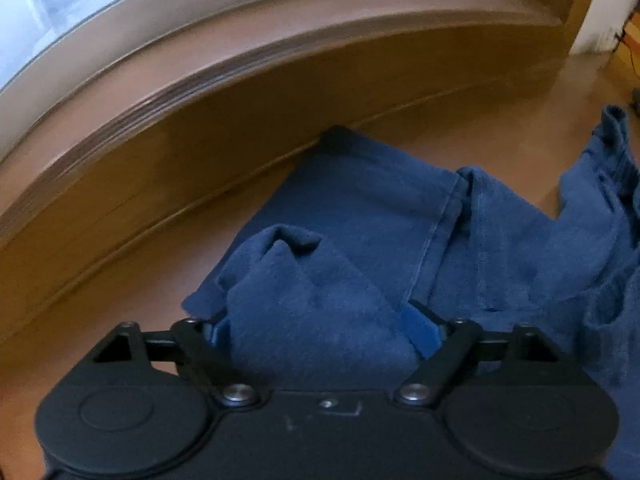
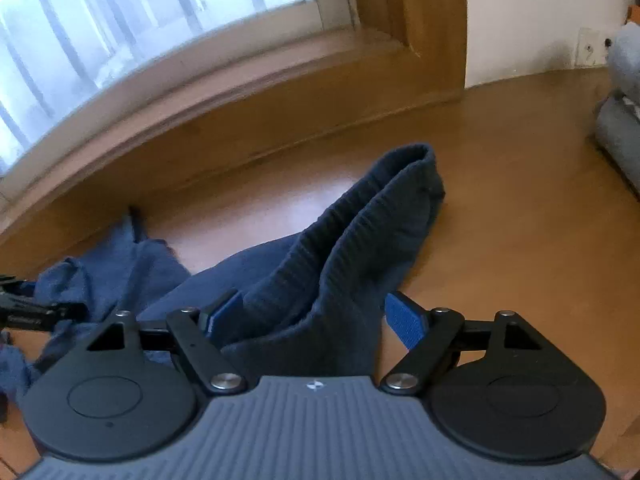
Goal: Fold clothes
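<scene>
jaws wide on both grippers — blue trousers [image 1: 360,216] bunched between, unpinched

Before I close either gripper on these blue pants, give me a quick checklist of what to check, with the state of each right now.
1. Left gripper open: ok, jaws spread wide.
2. Cloth between the left jaws: ok, a bunched fold of the pants sits there; whether the pads press it, cannot tell.
3. Right gripper open: ok.
4. Waistband between the right jaws: ok on the left side, but the right pad stands clear over bare floor.
5. Pants lying flat: not ok, legs rumpled and waistband standing up.
6. Single layer in each grip: cannot tell.
</scene>
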The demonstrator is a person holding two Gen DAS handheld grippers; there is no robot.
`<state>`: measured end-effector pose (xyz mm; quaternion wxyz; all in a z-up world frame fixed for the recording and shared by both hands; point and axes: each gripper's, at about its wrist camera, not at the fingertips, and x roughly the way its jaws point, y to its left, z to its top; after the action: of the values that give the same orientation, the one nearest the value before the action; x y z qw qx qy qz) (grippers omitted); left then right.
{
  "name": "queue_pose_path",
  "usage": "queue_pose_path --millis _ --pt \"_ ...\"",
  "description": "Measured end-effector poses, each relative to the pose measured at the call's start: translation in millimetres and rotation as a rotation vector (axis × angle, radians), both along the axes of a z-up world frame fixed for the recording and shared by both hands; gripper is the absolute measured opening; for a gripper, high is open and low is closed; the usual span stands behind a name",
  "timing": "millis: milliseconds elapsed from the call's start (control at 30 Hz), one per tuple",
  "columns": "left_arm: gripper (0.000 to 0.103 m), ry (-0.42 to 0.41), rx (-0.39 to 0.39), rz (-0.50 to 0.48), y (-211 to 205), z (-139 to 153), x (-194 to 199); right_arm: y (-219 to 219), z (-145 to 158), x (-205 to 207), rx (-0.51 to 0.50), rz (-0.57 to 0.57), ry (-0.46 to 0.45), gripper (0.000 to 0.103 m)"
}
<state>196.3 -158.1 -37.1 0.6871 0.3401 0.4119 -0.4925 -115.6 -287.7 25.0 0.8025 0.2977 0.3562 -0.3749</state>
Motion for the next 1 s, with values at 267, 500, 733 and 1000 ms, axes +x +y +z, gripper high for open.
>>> queue_pose_path --millis 267,500,733,1000 --pt "0.049 -0.002 -0.117 0.049 0 -5 -1 -5 -33 34 0.024 -0.002 0.041 0.078" --pt "0.02 0.04 -0.226 0.166 28 22 13 21 -12 44 -0.096 0.134 -0.046 0.022" --pt "0.02 -0.107 -0.418 0.433 113 101 52 43 82 41 -0.321 0.312 -0.278 0.019" --pt "0.035 -0.21 -0.271 0.609 158 82 71 -12 44 48 -0.361 0.206 0.076 0.08"
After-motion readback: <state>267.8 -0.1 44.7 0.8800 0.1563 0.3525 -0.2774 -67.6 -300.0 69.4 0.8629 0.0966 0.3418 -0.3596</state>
